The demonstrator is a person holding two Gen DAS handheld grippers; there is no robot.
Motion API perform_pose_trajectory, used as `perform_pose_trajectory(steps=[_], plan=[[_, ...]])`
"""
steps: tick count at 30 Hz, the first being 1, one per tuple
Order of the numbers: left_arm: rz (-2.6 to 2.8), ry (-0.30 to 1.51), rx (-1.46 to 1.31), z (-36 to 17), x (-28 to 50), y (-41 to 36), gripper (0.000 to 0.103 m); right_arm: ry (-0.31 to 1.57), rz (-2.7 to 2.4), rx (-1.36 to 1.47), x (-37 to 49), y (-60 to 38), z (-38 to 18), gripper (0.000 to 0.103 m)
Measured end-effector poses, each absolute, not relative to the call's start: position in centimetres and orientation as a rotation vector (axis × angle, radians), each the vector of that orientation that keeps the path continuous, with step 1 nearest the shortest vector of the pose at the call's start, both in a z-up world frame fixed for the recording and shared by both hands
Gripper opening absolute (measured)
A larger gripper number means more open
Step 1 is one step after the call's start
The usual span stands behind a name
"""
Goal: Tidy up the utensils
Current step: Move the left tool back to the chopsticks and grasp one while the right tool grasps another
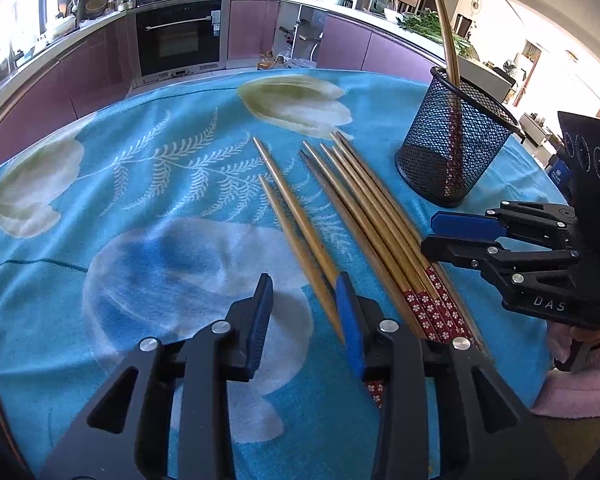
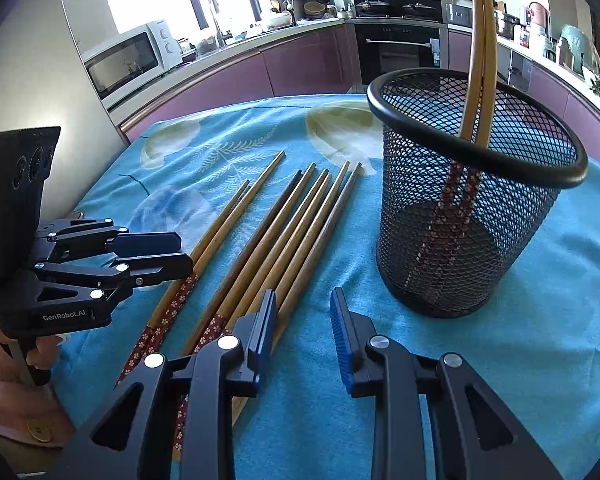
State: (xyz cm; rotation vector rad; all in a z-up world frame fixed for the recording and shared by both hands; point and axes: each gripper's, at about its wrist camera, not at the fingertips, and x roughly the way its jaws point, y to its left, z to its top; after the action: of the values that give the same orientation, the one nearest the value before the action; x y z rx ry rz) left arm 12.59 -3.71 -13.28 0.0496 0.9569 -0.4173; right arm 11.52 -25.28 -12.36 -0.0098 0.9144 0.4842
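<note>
1. Loose wooden chopsticks with red floral-patterned handle ends [image 1: 364, 232]: eight lie flat on the blue cloth, tips pointing far, handles near. Two lie as a separate pair [image 1: 296, 236] to the left; the other six are bunched side by side to their right.
2. Black wire-mesh cylindrical holder [image 2: 468, 208]: stands upright on the cloth, to the right of the bunch and apart from it. Two chopsticks of the same kind [image 2: 478, 60] stand in it, handle ends down, tips leaning out over the rim.
3. Left hand-held gripper [image 1: 304, 312], black with blue pads: low over the near end of the separate pair, jaws partly apart. In its own view its right pad lies against or over that pair; nothing is clamped between the pads.
4. Right hand-held gripper [image 2: 303, 332], same make: low over the near end of the bunch, jaws partly apart, bare cloth between the pads; its left pad sits over the rightmost sticks. Contact cannot be told.
5. Blue floral cloth with pale tulip print [image 1: 140, 200]: covers the counter.
6. Person: pink sleeve [image 1: 580, 392] and a hand on each gripper handle.
7. Surroundings: purple-fronted kitchen cabinets [image 1: 252, 36], built-in black oven [image 1: 178, 38], white microwave [image 2: 128, 60].
</note>
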Motion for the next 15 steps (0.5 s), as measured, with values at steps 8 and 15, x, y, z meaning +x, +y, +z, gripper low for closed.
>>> perform_pose_trajectory(steps=[8,15], plan=[[-0.38,0.954,0.087,-13.6,13.4,-4.2,0.025,0.906,0.43,-0.06,12.3,-24.3,-12.6,0.028],[-0.354,0.942,0.058,-13.7,13.5,-4.0,0.013,0.911,0.43,-0.014,12.7,-24.6,-12.7,0.013]])
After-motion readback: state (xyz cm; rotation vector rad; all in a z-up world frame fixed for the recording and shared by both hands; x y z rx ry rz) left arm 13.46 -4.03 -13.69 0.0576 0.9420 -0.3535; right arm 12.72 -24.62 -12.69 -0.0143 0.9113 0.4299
